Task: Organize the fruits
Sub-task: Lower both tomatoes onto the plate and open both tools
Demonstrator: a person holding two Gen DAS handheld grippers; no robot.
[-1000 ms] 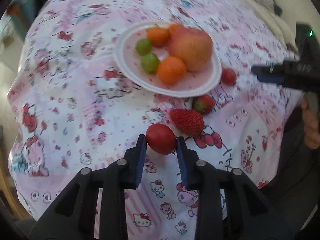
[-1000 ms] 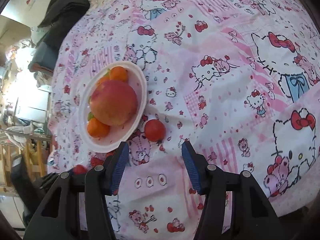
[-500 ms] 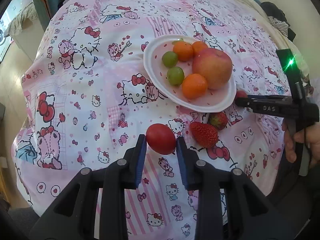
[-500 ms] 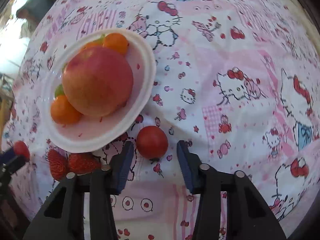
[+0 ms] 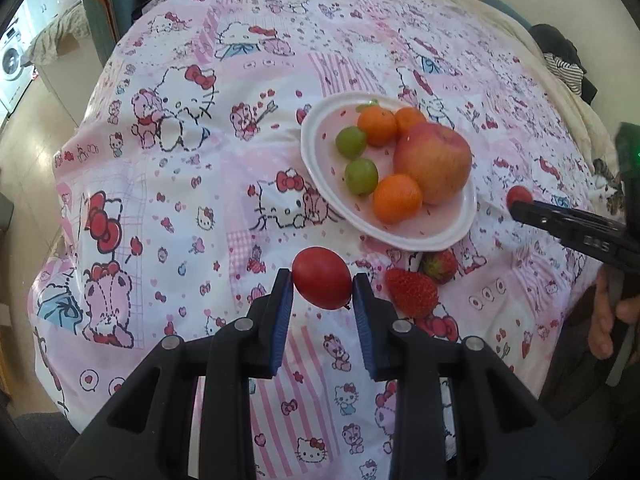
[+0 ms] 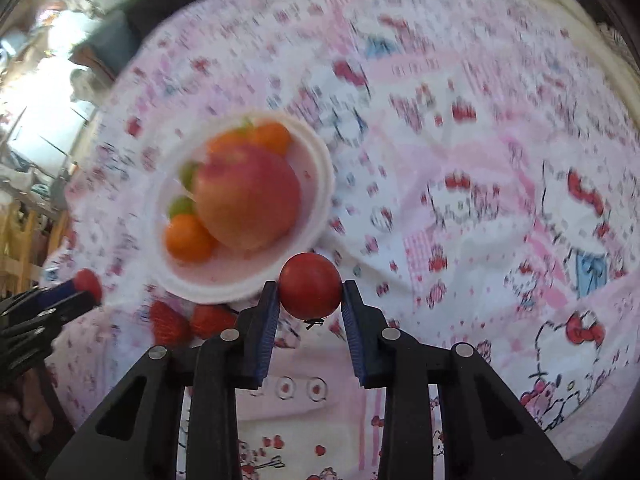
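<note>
left gripper [image 5: 322, 286] clamped on oval tomato [image 5: 322, 283], right gripper [image 6: 310, 294] clamped on round tomato [image 6: 310, 291], both near plate [image 5: 316, 152]

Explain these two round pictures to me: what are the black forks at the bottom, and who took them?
No robot here: a person holds a pair of tongs in each hand, and each pair carries a wide-angle camera looking along its two fingers. That is why both pictures curve at the edges.

One picture is from the left tongs, the other from the right tongs. Each pair is shut on a small red tomato: left, right. Each picture also shows the other tongs from the side.

Below lies a pink cartoon cloth. On it stands a white plate with an apple, three oranges and two green grapes. Two strawberries lie on the cloth beside the plate.
</note>
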